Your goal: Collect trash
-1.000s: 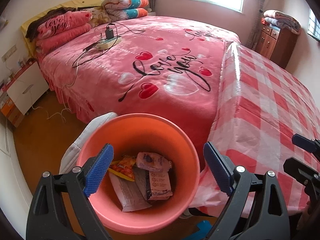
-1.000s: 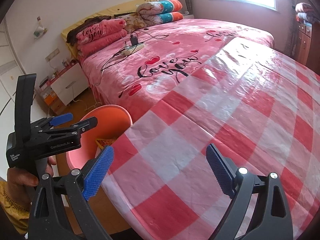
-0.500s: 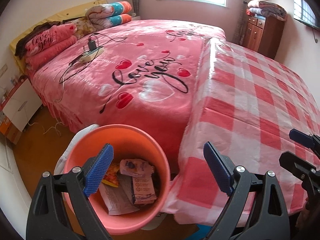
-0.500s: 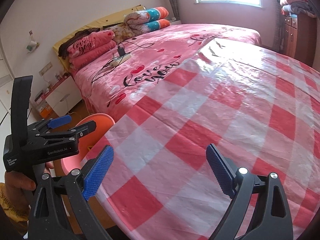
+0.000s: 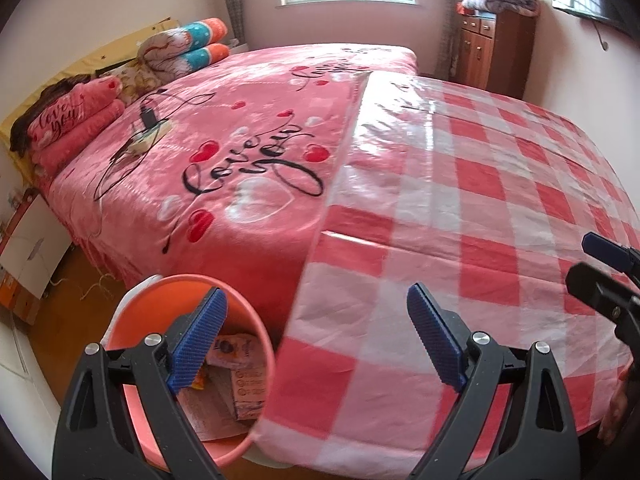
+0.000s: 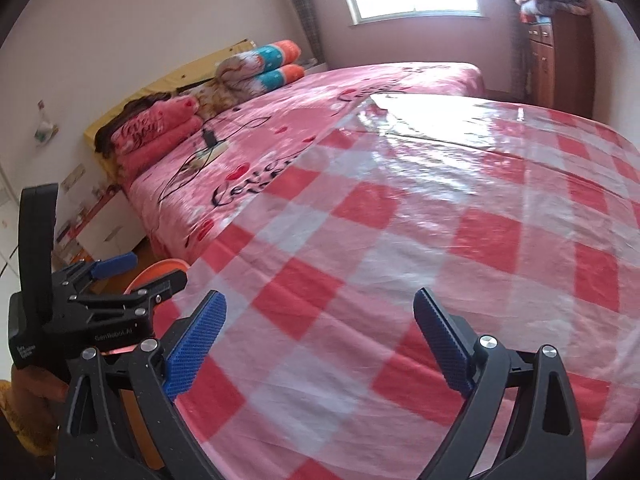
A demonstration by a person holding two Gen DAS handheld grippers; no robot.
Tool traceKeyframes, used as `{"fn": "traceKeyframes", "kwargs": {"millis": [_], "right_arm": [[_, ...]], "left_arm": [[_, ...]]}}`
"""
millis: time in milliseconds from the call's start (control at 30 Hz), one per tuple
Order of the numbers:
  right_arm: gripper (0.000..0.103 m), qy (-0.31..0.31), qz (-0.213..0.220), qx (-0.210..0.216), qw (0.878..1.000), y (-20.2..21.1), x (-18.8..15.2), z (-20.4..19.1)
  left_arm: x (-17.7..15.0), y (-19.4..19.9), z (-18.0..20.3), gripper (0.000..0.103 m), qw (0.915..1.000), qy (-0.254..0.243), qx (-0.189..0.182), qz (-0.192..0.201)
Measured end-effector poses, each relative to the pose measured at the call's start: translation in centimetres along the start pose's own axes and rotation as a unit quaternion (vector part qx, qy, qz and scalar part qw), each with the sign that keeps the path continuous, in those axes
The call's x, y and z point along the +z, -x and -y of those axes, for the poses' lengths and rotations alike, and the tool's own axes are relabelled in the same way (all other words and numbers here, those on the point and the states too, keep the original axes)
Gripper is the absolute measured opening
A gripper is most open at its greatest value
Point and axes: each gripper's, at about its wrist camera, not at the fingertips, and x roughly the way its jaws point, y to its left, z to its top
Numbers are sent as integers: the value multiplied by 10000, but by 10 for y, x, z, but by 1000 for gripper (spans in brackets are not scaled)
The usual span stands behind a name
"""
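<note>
An orange trash bin [image 5: 138,316] stands on the floor at the corner of the table, holding several wrappers and papers [image 5: 240,372]. Its rim shows in the right wrist view [image 6: 158,270]. My left gripper [image 5: 316,340] is open and empty, above the bin's edge and the table's near corner. My right gripper [image 6: 320,340] is open and empty over the checked tablecloth [image 6: 400,240]. The left gripper shows at the left of the right wrist view [image 6: 116,284]. No loose trash shows on the tablecloth.
A bed with a pink "Love you" blanket [image 5: 248,152] lies beyond the bin, with a power strip and cables [image 5: 150,132] on it. A wooden cabinet [image 5: 492,52] stands at the back right. A white nightstand [image 5: 28,252] is at the left.
Both grippers have risen and swung right, away from the bin and over the checked tablecloth. The bin has slid to the lower left of the left wrist view. Both stay open.
</note>
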Motion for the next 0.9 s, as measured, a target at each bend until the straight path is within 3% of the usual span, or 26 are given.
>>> {"fn": "traceKeyframes", "kwargs": {"millis": [433,900], "right_arm": [[94,-311,397,-495,9975,28,2,51],[94,-576,735,-955,9910,54,1,94]], "left_arm": [[15,-3,74,92,9976,-639,-256,73],[32,-4,124,96,9947,-904,-466,176]]}}
